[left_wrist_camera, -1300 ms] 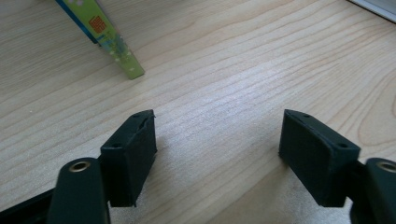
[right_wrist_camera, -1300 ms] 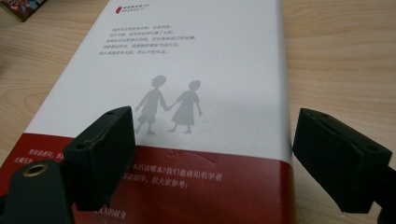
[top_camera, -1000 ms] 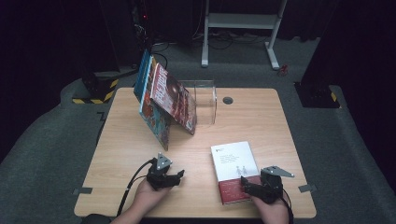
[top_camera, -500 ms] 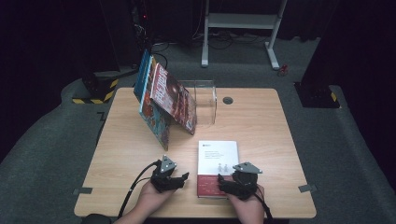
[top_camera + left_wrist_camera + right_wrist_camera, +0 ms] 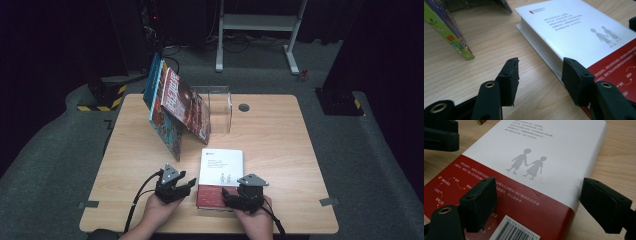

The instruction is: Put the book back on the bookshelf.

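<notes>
Resting flat on your wooden table (image 5: 280,145), white-and-red paperback book (image 5: 220,176), your left gripper (image 5: 540,72) jaws apart and just been closing beside its edge, your right gripper (image 5: 544,205) jaws apart over its red end.

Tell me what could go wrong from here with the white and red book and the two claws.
The left claw, whose jaws have just been closing, has one jaw at the white and red book's page edge and none on the cover; it may shove the book sideways. The right claw stands open, one jaw over the cover, one past the spine, so a lift could slip. Sliding the book forward might topple the leaning books.
</notes>
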`<state>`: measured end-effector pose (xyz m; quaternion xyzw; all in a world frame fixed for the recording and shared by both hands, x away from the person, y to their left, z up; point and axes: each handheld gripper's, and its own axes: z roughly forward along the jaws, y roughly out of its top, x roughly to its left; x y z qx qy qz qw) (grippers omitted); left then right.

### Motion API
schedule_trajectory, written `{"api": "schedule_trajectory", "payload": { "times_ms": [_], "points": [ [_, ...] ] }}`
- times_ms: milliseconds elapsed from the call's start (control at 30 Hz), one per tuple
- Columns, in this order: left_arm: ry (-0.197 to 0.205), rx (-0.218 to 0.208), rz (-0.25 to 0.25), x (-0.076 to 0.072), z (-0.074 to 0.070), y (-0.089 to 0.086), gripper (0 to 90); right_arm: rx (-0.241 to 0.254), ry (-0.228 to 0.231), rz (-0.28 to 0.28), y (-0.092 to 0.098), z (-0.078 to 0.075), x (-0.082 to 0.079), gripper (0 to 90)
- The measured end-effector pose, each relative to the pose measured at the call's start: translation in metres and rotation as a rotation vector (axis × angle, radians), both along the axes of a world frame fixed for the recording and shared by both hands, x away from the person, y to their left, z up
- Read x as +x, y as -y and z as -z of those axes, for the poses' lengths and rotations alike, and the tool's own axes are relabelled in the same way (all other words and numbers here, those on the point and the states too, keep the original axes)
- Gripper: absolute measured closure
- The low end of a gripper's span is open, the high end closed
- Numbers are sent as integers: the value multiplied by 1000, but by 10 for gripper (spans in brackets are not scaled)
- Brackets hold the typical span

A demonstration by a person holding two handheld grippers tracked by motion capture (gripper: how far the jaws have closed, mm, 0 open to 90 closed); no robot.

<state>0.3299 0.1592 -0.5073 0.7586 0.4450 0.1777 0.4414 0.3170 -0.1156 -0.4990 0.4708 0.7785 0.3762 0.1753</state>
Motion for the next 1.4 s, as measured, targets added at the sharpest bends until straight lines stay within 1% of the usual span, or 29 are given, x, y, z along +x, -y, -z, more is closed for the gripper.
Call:
{"api": "schedule_trajectory", "payload": {
  "times_ms": [100, 133, 200, 233, 300, 367, 467, 500, 533, 600, 667, 733, 800, 867, 933, 1000, 1100, 1167, 1233, 1400],
  "points": [
    [-9, -33, 5, 0, -2, 0, 459, 15, 1, 1, 5, 1, 0, 142],
    [-7, -39, 9, 0, -3, 1, 448, 10, 10, 4, 7, 1, -1, 142],
    [-7, -40, 15, -1, -3, 2, 432, 6, 13, 7, 9, 1, -1, 143],
    [-17, -56, 32, -1, -5, 5, 415, 4, 12, 7, 10, 1, -1, 143],
    [-24, -60, 41, -1, -6, 7, 390, -1, 9, 6, 11, 0, -2, 143],
    [-35, -58, 56, 0, -8, 11, 376, -18, 13, -8, 13, -1, -2, 143],
    [-51, -22, 77, 3, -9, 18, 334, -41, 24, -11, 17, -3, -4, 143],
    [-55, -22, 82, 4, -9, 19, 328, -41, 25, -7, 18, -3, -6, 145],
    [-63, -18, 86, 6, -9, 21, 322, -38, 29, -5, 19, -2, -7, 148],
    [-68, -14, 93, 7, -7, 25, 303, -22, 41, 7, 22, -1, -10, 150],
    [-97, -33, 103, 9, -4, 28, 290, -7, 49, 10, 23, 0, -13, 153],
    [-116, -45, 115, 10, -1, 30, 277, 6, 55, 9, 23, 0, -15, 153],
    [-118, -59, 125, 10, 1, 34, 262, 25, 58, 13, 24, 1, -18, 153],
    [-123, -66, 130, 10, 1, 36, 246, 29, 59, 13, 24, 1, -19, 153],
    [-146, -80, 144, 11, 3, 38, 225, 31, 66, 13, 23, 1, -20, 153],
    [-164, -98, 152, 11, 4, 39, 206, 39, 62, 17, 22, 2, -21, 152],
    [-164, -97, 157, 10, 5, 41, 189, 35, 62, 9, 19, 3, -21, 150],
    [-168, -106, 160, 11, 6, 42, 178, 38, 58, 5, 17, 4, -20, 147],
    [-183, -120, 165, 12, 8, 42, 173, 33, 54, 1, 15, 5, -20, 145],
    [-189, -131, 174, 12, 9, 44, 165, 40, 50, -2, 12, 6, -18, 143]
  ]
}}
